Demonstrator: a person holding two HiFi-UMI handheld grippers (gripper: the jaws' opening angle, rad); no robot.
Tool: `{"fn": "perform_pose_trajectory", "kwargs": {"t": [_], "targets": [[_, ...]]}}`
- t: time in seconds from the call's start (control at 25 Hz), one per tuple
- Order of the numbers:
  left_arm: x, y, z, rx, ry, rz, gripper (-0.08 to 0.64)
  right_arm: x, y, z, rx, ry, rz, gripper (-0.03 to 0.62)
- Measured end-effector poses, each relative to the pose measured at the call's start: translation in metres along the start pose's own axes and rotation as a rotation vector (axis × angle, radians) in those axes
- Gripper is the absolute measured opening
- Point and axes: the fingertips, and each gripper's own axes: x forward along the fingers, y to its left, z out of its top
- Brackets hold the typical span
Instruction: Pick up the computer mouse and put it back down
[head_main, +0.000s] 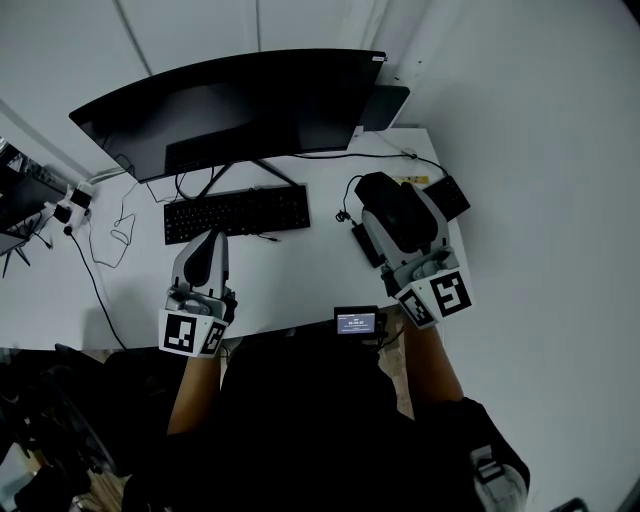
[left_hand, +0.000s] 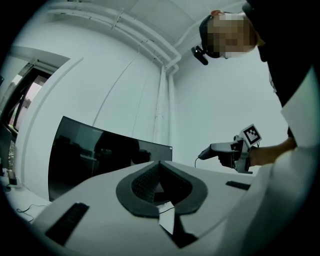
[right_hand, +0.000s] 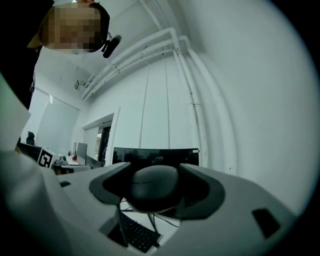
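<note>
Here the computer mouse (right_hand: 152, 186) sits clamped inside the right gripper (head_main: 383, 196); the left gripper (head_main: 209, 240) is closed, empty

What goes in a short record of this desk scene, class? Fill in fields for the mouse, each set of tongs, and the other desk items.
Mouse: dark mouse, held between the jaws of the right tongs, seemingly lifted off the desk
Left tongs: jaws together, nothing between them, near the keyboard's front edge
Keyboard: black, flat on the desk
Monitor: curved, screen dark, behind the keyboard
</note>
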Motion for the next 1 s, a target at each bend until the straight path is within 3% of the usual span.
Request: {"fn": "perform_pose_trajectory", "kwargs": {"t": [1.0], "targets": [[-0.007,0.007,-0.008,0.005,0.04,0.015,-0.005,0.013,-0.003,-0.024,0.03,0.021,-0.003,0.305]]}}
